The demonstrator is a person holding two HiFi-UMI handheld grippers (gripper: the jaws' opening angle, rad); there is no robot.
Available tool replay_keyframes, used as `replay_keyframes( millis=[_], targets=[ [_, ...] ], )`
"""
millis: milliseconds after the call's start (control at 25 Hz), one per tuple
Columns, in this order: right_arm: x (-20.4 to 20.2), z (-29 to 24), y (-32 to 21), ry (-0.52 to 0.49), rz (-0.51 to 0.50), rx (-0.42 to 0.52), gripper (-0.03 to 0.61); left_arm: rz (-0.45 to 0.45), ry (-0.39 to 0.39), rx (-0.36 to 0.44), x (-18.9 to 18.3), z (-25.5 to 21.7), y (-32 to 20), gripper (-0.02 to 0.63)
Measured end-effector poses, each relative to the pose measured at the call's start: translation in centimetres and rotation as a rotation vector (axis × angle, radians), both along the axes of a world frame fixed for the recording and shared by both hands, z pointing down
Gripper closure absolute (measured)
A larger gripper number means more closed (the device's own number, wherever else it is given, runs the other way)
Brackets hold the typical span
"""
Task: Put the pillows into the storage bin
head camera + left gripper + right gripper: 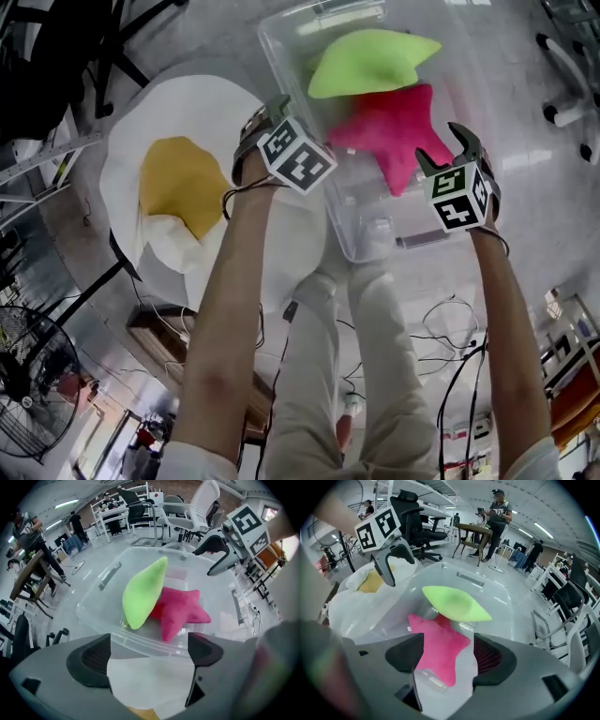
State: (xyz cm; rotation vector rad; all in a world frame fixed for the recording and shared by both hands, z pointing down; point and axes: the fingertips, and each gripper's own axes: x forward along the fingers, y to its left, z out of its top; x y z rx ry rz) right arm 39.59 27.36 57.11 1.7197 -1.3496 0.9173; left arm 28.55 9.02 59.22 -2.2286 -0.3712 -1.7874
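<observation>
While the left gripper [150,656] and right gripper [449,656] hover, jaws apart and empty, at the bin's [370,230] near rim, the egg pillow [178,183] lies left of it, looking soft and light, best pinched at its white edge, with the star [394,131] and green pillow [370,61] already inside.

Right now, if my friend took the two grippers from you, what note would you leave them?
Left gripper: jaws open, nothing held, above the near rim of the storage bin, with white pillow fabric below it.
Right gripper: jaws open, nothing held, above the bin's near end, over the pink star pillow.
In the bin: the green pillow, overlapping the pink star pillow.
Outside, at the bin's left: the big white egg pillow with a yellow centre.
Done: two pillows are in.
Left: the egg pillow. It looks large, so it will probably need both grippers.
</observation>
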Motion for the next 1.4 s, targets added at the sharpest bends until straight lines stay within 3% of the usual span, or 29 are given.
replay_keyframes(
  millis=[120, 320, 520, 840, 1200, 1400],
  targets=[
    [-3.0, -0.8, -2.1, -0.034, -0.011, 0.049, 0.235, -0.037, -0.008, -0.014, -2.4, 0.1, -1.0, 0.087],
    [-8.7, -2.3, -7.2, -0.074, -0.076, 0.113, 0.235, -0.172, 0.011, -0.045, -7.5, -0.4, -4.3, 0.091],
    [-14.3, -4.9, -12.8, -0.103, -0.093, 0.190, 0.238, -0.296, 0.094, -0.063, -13.1, -2.9, -8.0, 0.092],
    [-26.7, -10.4, -19.5, -0.145, -0.334, 0.164, 0.239, -0.430, 0.163, -0.088, -27.0, -9.5, -11.6, 0.095],
    [-39.9, -16.1, -28.4, -0.171, -0.560, 0.188, 0.239, -0.752, 0.276, -0.057, -43.7, -15.4, -17.0, 0.101],
    [-46.6, -15.6, -32.5, -0.180, -0.641, 0.207, 0.241, -0.935, 0.328, -0.040, -51.6, -14.4, -18.8, 0.109]
  ],
)
